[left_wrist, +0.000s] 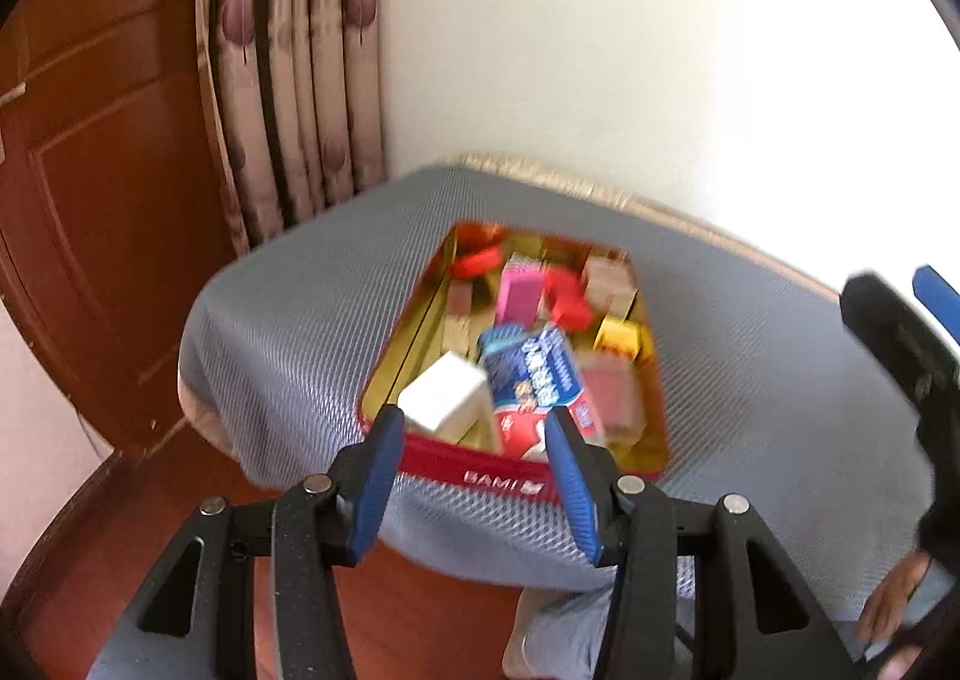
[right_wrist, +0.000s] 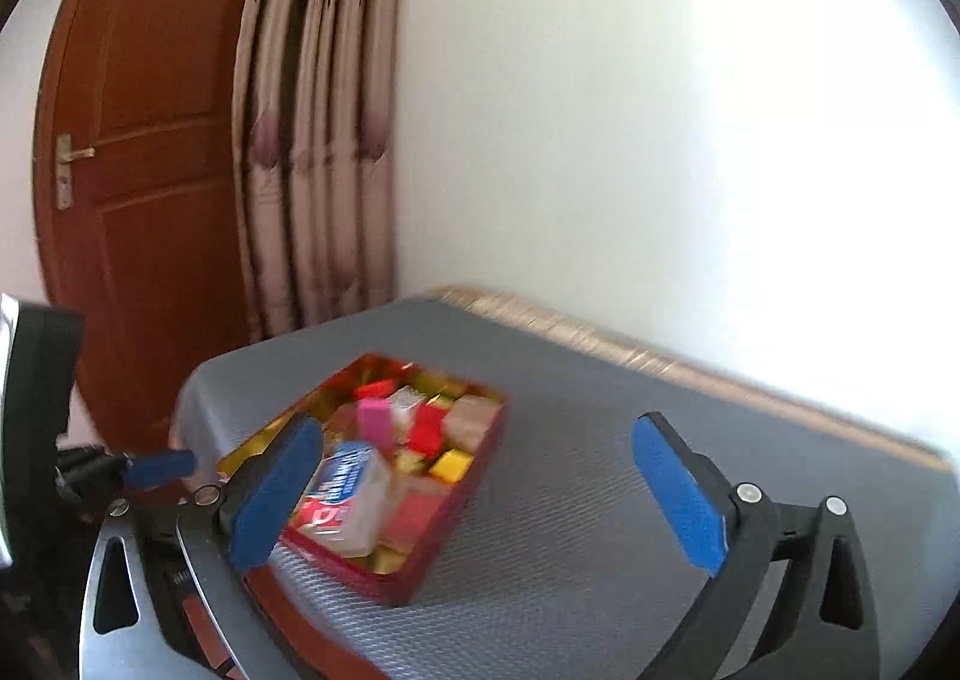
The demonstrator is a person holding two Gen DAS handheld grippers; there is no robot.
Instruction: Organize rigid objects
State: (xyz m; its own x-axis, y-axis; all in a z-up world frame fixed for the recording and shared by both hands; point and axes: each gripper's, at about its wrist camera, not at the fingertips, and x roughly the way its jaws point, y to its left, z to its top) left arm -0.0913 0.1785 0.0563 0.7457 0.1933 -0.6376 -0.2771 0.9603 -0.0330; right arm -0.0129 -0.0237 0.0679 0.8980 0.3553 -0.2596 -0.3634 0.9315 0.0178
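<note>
White wall [left_wrist: 600,50] far beyond both sets of fingers, washed out by glare to the right. Brown panelled door [right_wrist: 144,200] beyond and left of the fingers, with a striped curtain [left_wrist: 288,80] hanging between door and wall.

Grey mesh-textured desk [left_wrist: 750,380] below and ahead of the fingers, with a pale golden edging along its far side at the wall.

Red tin [left_wrist: 480,476] with a gold inner face, resting on the desk. Near wall lettered "BAMI", seen through the gap between the left fingers and just beyond them; in the right wrist view, ahead and mostly behind the left-hand finger. Open-topped and loosely filled.

Blue-and-red carton [left_wrist: 534,380] in the tin's near end, tilted, directly beyond the left fingertips. White block [left_wrist: 444,398] touching it, just past the left-hand fingertip. Pink block [left_wrist: 519,293] upright further in; red pieces [left_wrist: 567,305], wooden blocks [left_wrist: 609,278] and yellow block [left_wrist: 618,335] around it. Finer detail lost to blur.

Left gripper [left_wrist: 472,419]: fingers parted to a moderate gap, released, nothing pressed between the pads, clear of the tin.

Right gripper [right_wrist: 474,434]: fingers spread wide, released and empty, off to the tin's right over bare desk.
</note>
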